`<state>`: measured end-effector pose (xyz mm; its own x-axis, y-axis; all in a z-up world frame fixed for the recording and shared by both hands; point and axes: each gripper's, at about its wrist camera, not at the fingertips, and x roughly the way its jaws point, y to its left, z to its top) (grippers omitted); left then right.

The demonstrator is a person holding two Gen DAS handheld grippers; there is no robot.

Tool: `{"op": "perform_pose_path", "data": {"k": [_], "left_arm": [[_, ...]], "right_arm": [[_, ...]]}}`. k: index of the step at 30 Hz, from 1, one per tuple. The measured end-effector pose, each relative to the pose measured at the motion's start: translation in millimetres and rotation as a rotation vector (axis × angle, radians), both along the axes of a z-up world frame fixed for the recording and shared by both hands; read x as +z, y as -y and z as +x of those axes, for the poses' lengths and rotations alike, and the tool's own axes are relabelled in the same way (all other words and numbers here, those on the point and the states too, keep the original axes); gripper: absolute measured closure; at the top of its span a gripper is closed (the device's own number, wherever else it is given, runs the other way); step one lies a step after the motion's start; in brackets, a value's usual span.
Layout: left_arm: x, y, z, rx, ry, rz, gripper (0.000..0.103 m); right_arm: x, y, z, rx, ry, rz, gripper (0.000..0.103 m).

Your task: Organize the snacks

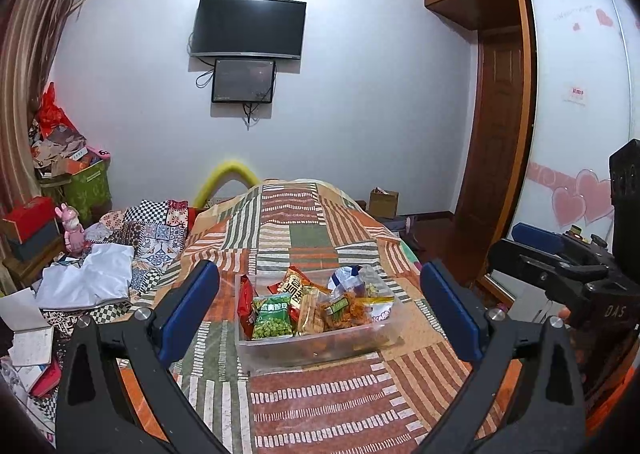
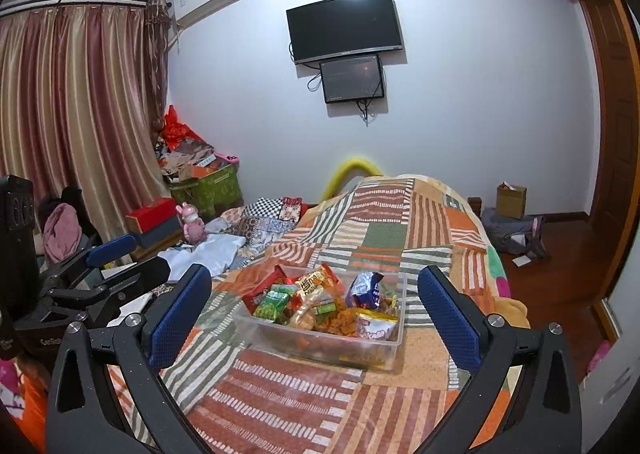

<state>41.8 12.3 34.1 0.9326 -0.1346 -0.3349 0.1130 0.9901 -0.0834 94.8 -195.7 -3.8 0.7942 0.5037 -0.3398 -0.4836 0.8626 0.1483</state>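
Sitting on the bed at twelve o'clock, the clear bin holds light, crinkly, slippery snack packets; pinch one by its sealed edge. Left tongs and right tongs gape wide, empty.

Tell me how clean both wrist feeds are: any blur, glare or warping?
Left wrist: sharp, evenly lit; fisheye bows the wardrobe; dark corner vignette. Right wrist: equally sharp; curtain rod curves; faint sheen on the clear bin, snack labels readable.
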Motion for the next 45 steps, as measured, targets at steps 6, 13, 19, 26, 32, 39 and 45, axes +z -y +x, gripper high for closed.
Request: {"op": "perform_pose_path", "data": {"k": [6,13,19,26,32,39,45], "left_arm": [[-2.4,0.1,0.9,-0.001,-0.006,-0.001,0.001],[-2.6,-1.0,2.3,0.000,-0.008,-0.002,0.001],[-3.0,-1.6,2.7,0.001,-0.008,-0.002,0.001],[-5.6,-2.5,3.2,-0.001,-0.008,-0.004,0.001],[-6.1,-2.3,3.7,-0.002,-0.008,-0.006,0.001],[-6.3,-2.1,6.4,-0.011,-0.014,-0.018,0.001],[-6.3,-1.3,5.7,-0.002,-0.003,-0.017,0.001]], "right_arm": [[0.6,0.3,-2.1,0.002,-0.001,0.001,0.000],[0.0,0.1,-3.4,0.005,-0.005,0.002,0.000],[-1.6,0.2,-2.3,0.007,-0.006,0.003,0.000],[-1.7,-0.1,-3.2,0.009,-0.005,0.002,0.000],[-2.2,-0.9,-5.0,0.009,-0.003,0.002,0.000],[-2.4,-0.7,-3.8,0.010,-0.005,0.003,0.000],[-3.2,-0.6,-4.3,0.011,-0.007,0.000,0.000]]}}
